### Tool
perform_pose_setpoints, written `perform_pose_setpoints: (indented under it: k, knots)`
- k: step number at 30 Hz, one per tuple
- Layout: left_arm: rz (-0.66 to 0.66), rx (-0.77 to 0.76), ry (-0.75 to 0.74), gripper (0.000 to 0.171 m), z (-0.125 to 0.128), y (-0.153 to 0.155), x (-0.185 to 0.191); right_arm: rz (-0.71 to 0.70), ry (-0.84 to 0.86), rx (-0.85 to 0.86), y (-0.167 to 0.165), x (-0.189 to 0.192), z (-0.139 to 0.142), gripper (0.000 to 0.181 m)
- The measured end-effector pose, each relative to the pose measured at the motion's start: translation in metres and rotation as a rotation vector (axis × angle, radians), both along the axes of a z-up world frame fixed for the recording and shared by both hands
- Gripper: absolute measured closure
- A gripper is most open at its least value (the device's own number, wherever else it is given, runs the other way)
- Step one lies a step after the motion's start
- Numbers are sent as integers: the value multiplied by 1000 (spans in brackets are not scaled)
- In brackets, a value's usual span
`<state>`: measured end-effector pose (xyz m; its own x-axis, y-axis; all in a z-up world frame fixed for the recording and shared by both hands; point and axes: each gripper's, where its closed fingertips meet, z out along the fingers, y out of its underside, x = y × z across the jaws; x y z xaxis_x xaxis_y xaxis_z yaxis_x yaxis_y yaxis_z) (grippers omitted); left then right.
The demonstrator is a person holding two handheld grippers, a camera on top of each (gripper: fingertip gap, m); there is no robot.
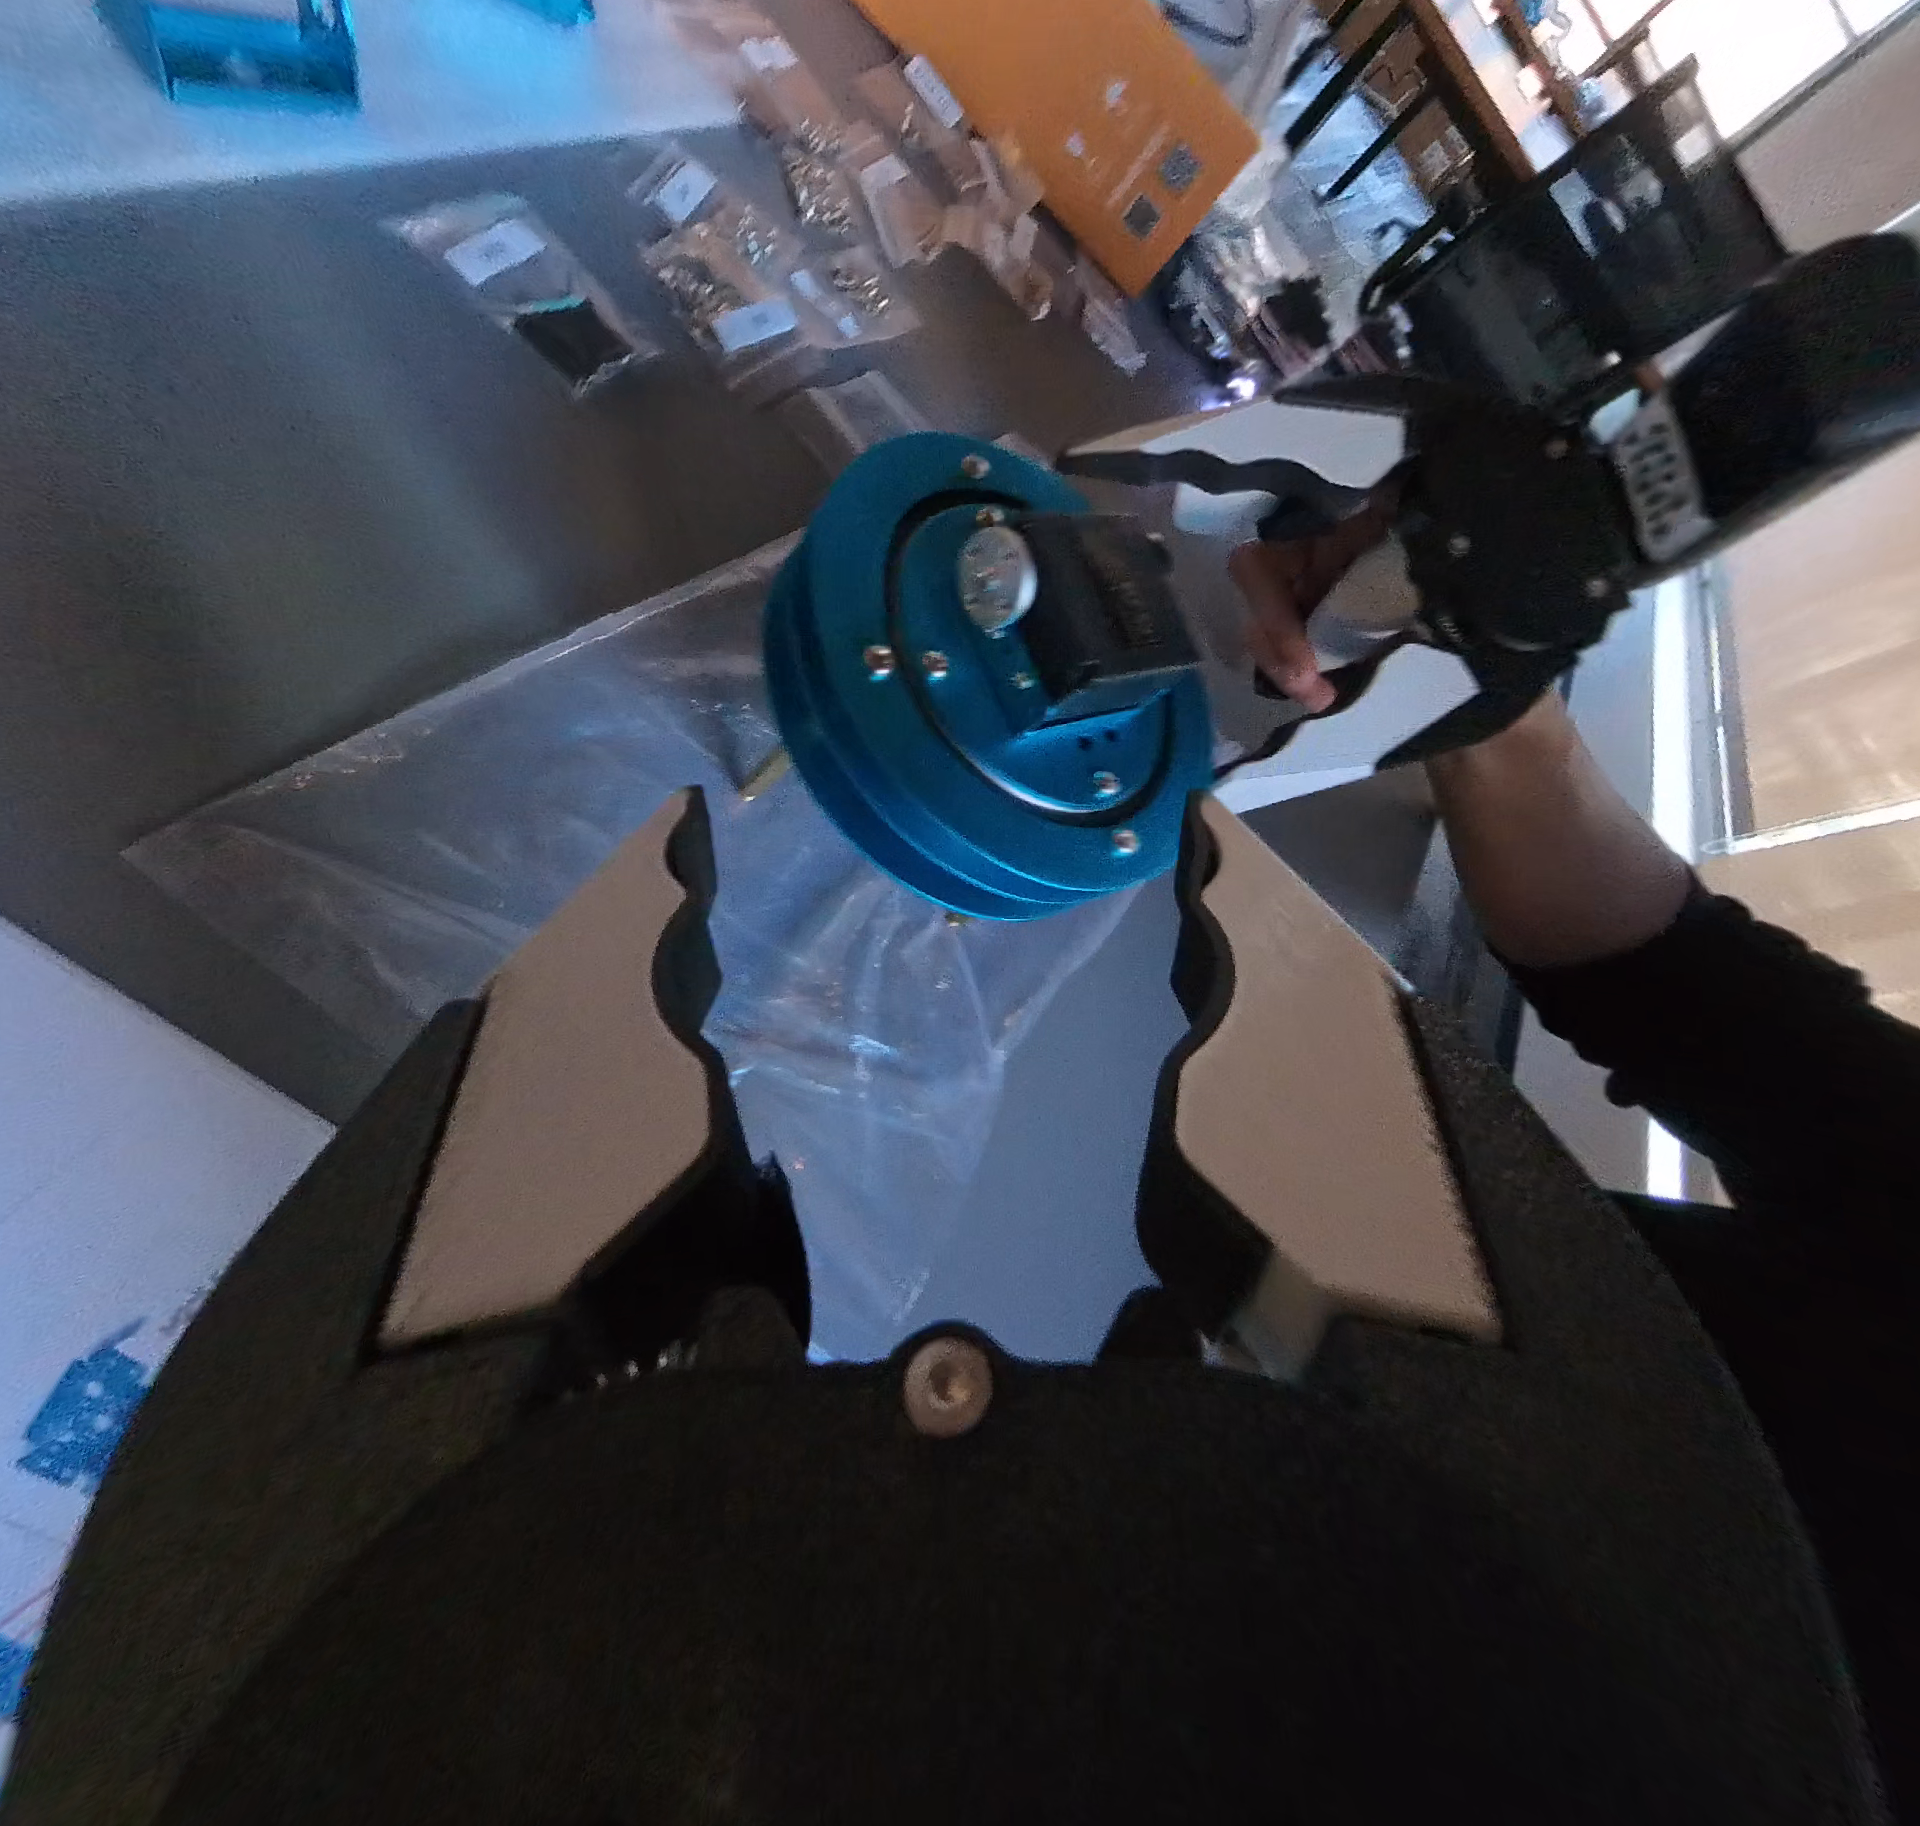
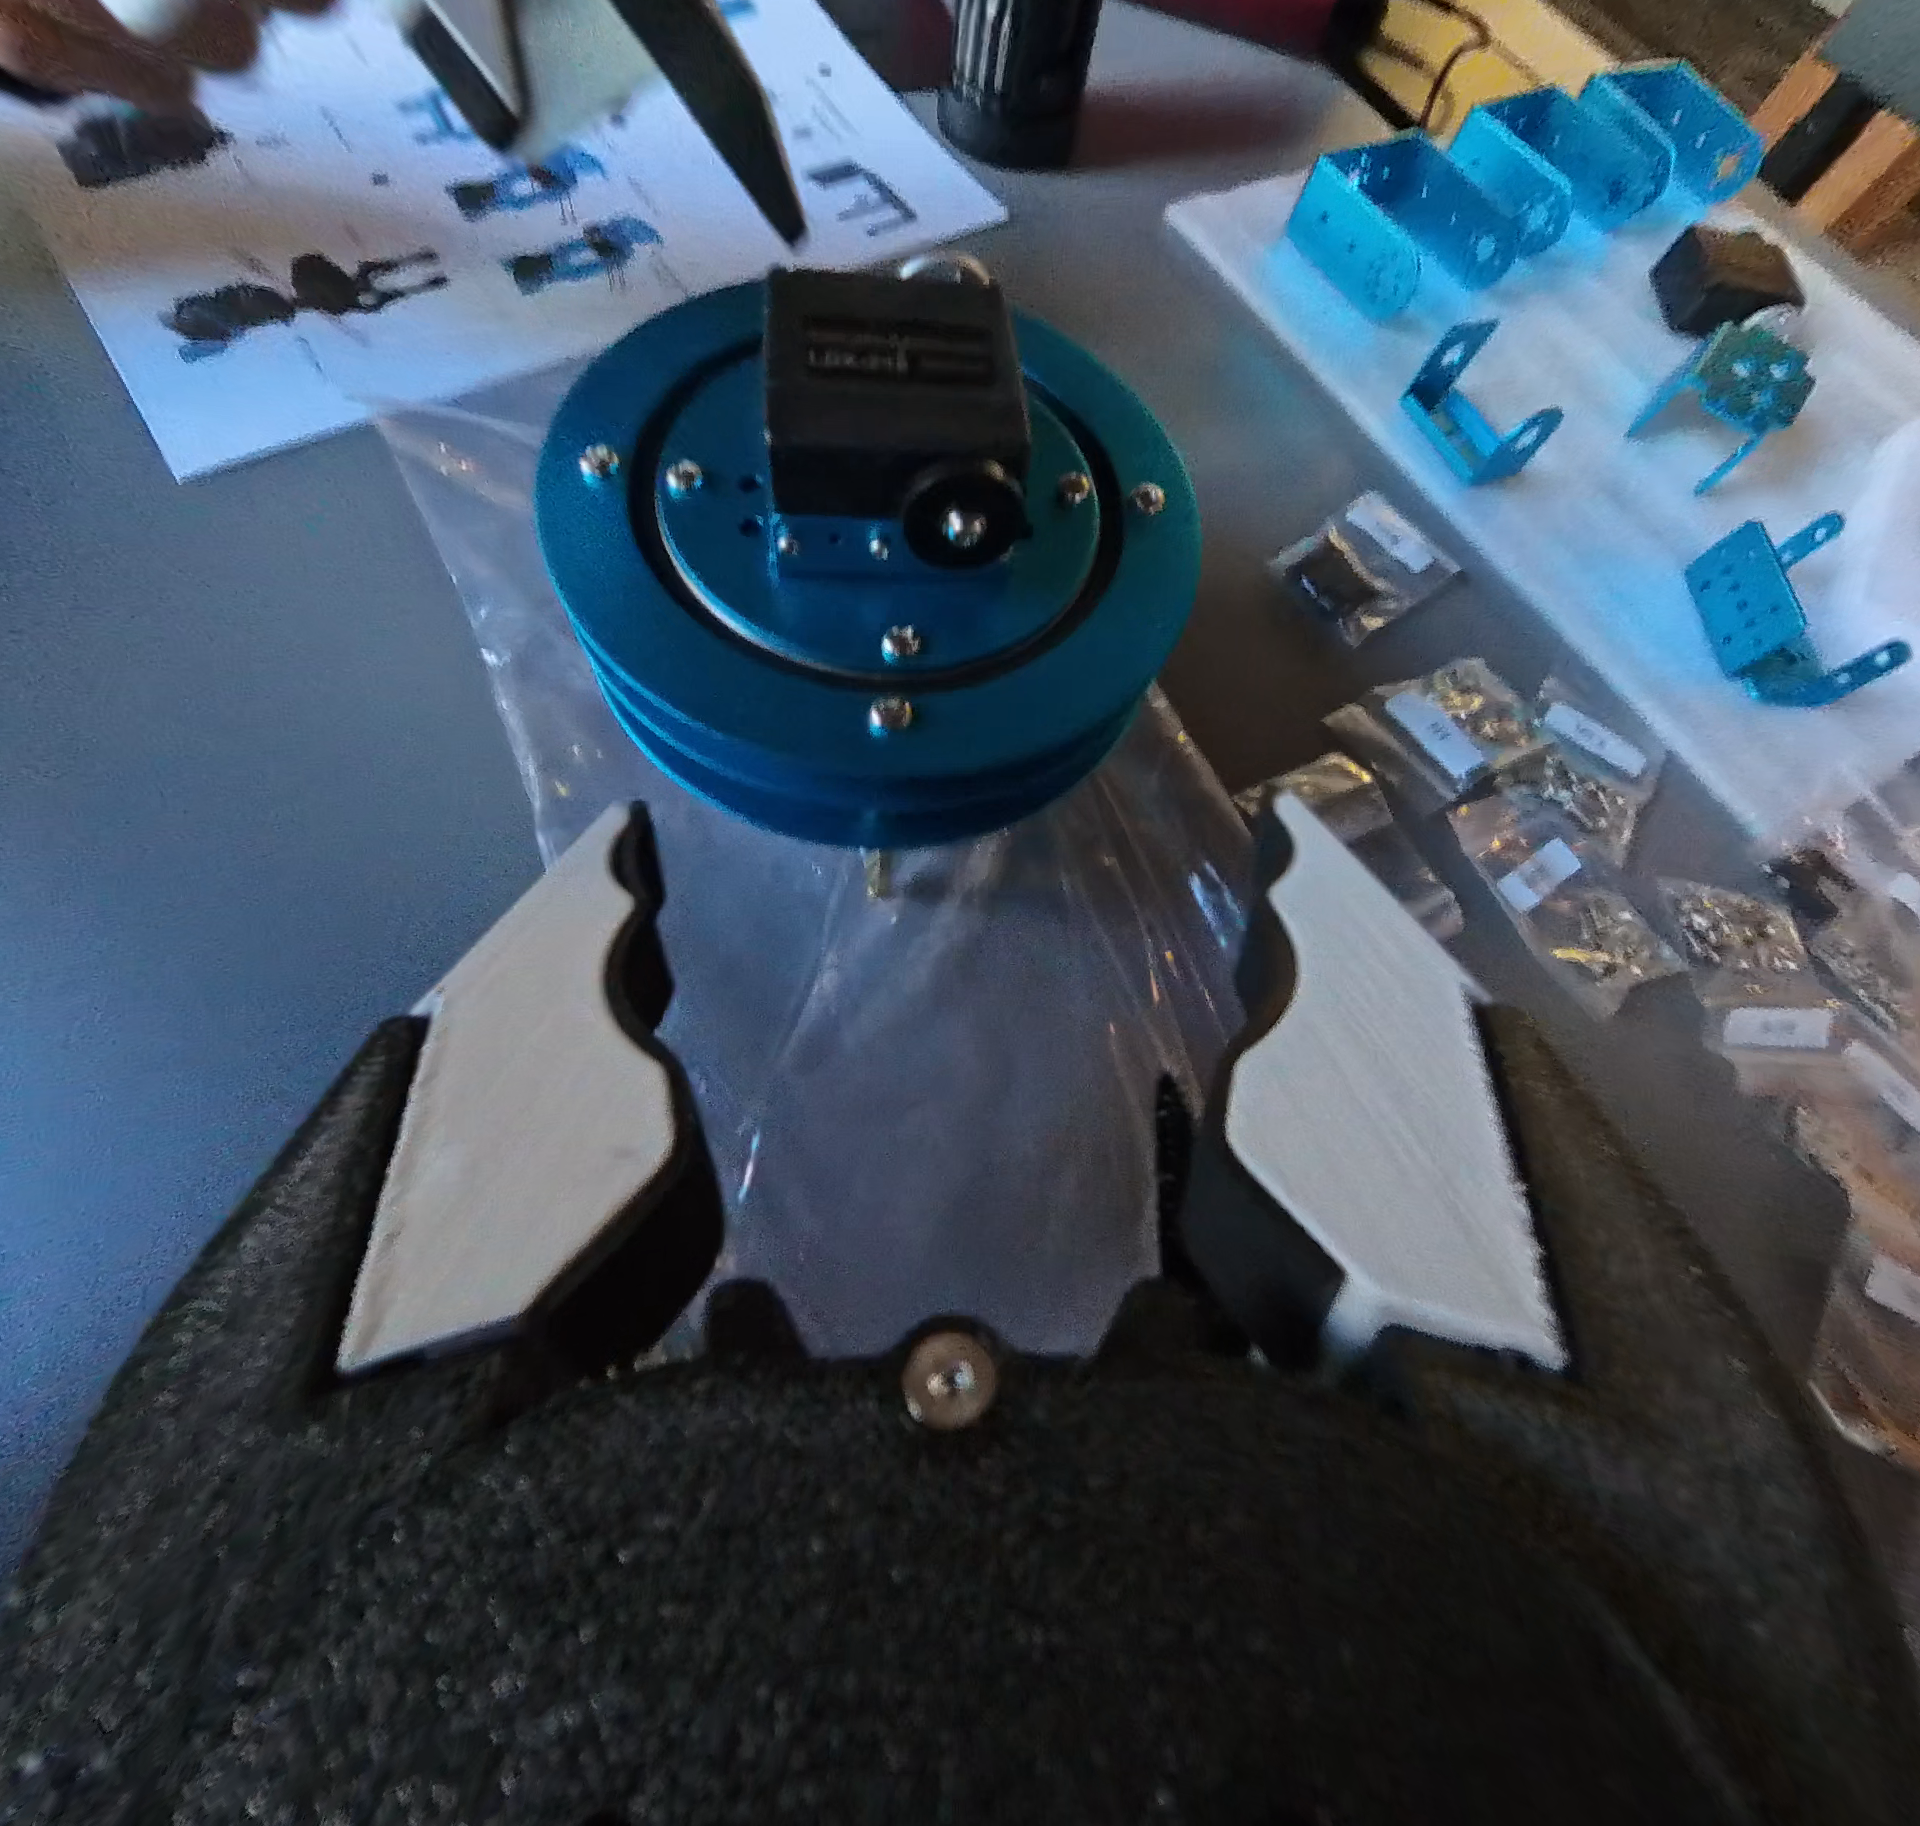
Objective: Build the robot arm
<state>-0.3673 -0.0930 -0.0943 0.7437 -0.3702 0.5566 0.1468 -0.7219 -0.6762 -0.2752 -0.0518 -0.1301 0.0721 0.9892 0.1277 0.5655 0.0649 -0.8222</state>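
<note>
A round blue metal base (image 2: 862,592) with a black servo (image 2: 894,394) mounted on top stands on a clear plastic bag (image 2: 935,1049) on the grey table. My right gripper (image 2: 956,820) is open and empty, its fingertips just short of the base's near edge and over the bag. My left gripper (image 1: 940,820) is open and empty, with its tips close to the base (image 1: 987,675) from the other side. The right gripper also shows in the left wrist view (image 1: 1236,613), open, beside the servo (image 1: 1101,592). The left gripper's fingers (image 2: 717,103) show beyond the base in the right wrist view.
Several blue metal brackets (image 2: 1507,218) lie on a white board (image 2: 1621,540) to the right. Small bags of screws (image 2: 1538,841) lie below them. A printed sheet (image 2: 312,301) lies at the far left, a black cylinder (image 2: 1018,31) behind. An orange box (image 1: 1039,83) stands at the back. My left tips are roughly 5 centimeters from the servo (image 1: 1101,592). My right wrist view (image 2: 884,305) looks at it from another angle.
</note>
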Motion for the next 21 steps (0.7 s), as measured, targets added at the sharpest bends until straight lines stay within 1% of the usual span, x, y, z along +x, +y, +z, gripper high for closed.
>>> perform_pose_setpoints:
  k: [1,2,3,4,5,7,8,12,13,15,18,21]
  knots:
    - [1,-26,15,84,-10,2,-1,15,10,-18,-3,-4,-1,78]
    - [1,-62,23,85,-21,3,-1,32,6,-43,-5,-8,-3,79]
    - [-3,-92,-8,87,-28,3,1,45,24,-59,-7,-11,-1,83]
    - [-21,-108,-71,91,-31,2,7,66,42,-71,-9,-13,2,90]
    - [-44,-112,-139,101,-30,2,13,77,37,-76,-10,-15,2,87]
    - [-66,-116,-236,114,-29,3,22,92,26,-82,-9,-20,0,84]
    - [-60,-113,-264,115,-28,6,23,97,24,-81,-9,-21,1,84]
    - [-46,-124,-293,119,-26,6,24,103,23,-70,-9,-20,2,86]
    - [-47,-118,-291,119,-23,5,26,104,24,-59,-9,-18,5,86]
    - [-52,-95,-298,120,-10,4,29,102,53,-41,-11,-15,18,86]
    - [-59,-62,-298,120,21,6,39,90,92,-43,-11,-6,48,86]
    - [-95,-26,-240,120,52,15,62,57,72,14,-4,18,77,86]
